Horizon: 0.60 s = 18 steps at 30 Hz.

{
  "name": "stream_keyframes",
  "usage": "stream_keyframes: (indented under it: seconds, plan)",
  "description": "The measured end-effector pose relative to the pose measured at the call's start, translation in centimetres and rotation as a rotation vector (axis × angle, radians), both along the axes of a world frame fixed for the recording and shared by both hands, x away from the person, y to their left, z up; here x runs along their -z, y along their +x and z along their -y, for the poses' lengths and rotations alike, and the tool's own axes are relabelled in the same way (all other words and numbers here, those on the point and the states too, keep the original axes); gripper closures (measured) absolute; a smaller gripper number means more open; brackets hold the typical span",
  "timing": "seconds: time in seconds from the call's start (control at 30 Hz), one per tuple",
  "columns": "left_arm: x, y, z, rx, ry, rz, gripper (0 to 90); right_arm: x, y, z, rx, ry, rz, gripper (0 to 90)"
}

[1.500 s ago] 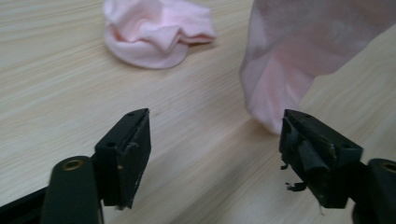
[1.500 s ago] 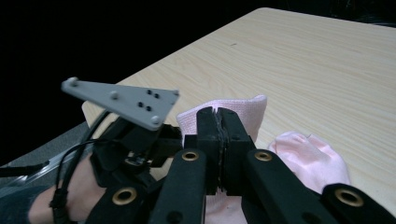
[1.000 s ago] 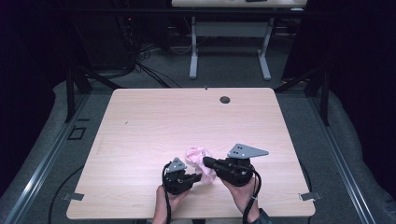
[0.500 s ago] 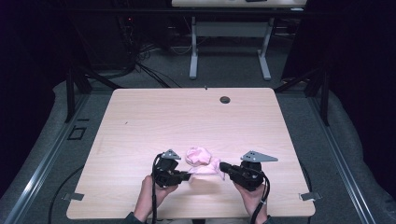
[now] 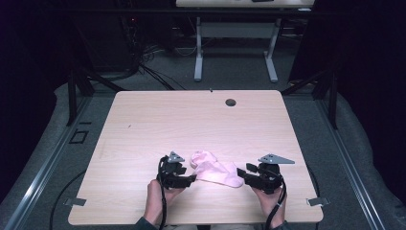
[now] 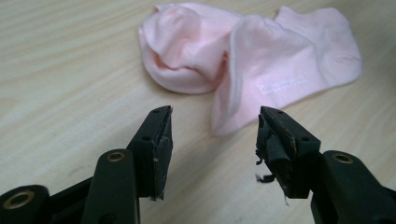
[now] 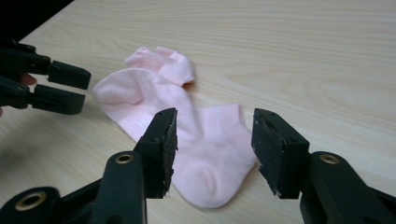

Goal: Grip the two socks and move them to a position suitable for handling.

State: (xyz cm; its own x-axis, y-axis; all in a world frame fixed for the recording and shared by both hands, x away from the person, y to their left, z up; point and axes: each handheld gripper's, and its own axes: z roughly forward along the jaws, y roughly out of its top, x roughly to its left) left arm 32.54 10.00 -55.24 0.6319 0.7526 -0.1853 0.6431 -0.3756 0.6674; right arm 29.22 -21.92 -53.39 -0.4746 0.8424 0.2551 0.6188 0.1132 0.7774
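The pink sock (image 5: 216,171) lies flat on the bench (image 5: 143,124) near its front edge, at about six o'clock from the bench's middle. It is stretched sideways between my two grippers, cuff end bunched and folded over toward my left, toe end toward my right, as it would lie after being pulled out by both ends. My left gripper (image 6: 212,135) sits at the sock's nine o'clock, jaws about half open with nothing between them; they have just been opening, and the folded edge lies just ahead of the tips. My right gripper (image 7: 212,140) sits at the sock's three o'clock, also about half open and just opened, its jaws either side of the toe without pressing it. I judge both ends are released so the sock stays laid out.
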Motion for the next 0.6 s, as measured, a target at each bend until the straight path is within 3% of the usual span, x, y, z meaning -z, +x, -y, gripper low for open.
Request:
stream_keyframes:
  seconds: [0.07,0.13,0.2,0.27,0.33,0.47,0.6]
  plan:
    - [-0.2,0.3,0.3,0.011,0.012,0.0,44.5,-0.1,0.2,0.2,0.017,-0.03,0.001,48.8]
    - [-0.2,0.6,0.9,0.029,0.027,0.012,45.8,0.3,0.8,0.2,0.014,-0.06,-0.039,48.4]
    - [-0.1,1.0,1.4,0.039,0.045,0.021,49.9,1.4,1.3,-0.2,0.016,-0.116,-0.074,49.6]
    - [0.0,1.4,1.8,0.048,0.058,0.02,57.8,1.8,1.5,-0.3,0.009,-0.123,-0.08,50.4]
    - [0.1,1.5,2.0,0.051,0.067,0.026,61.6,2.9,2.1,-0.7,0.013,-0.181,-0.083,54.4]
    - [0.5,1.9,1.9,0.067,0.067,0.004,76.0,3.5,2.9,-0.8,-0.002,-0.197,-0.08,66.7]
    - [0.8,1.9,1.4,0.075,0.029,-0.03,86.5,3.7,3.2,-0.9,-0.032,-0.175,-0.092,81.1]
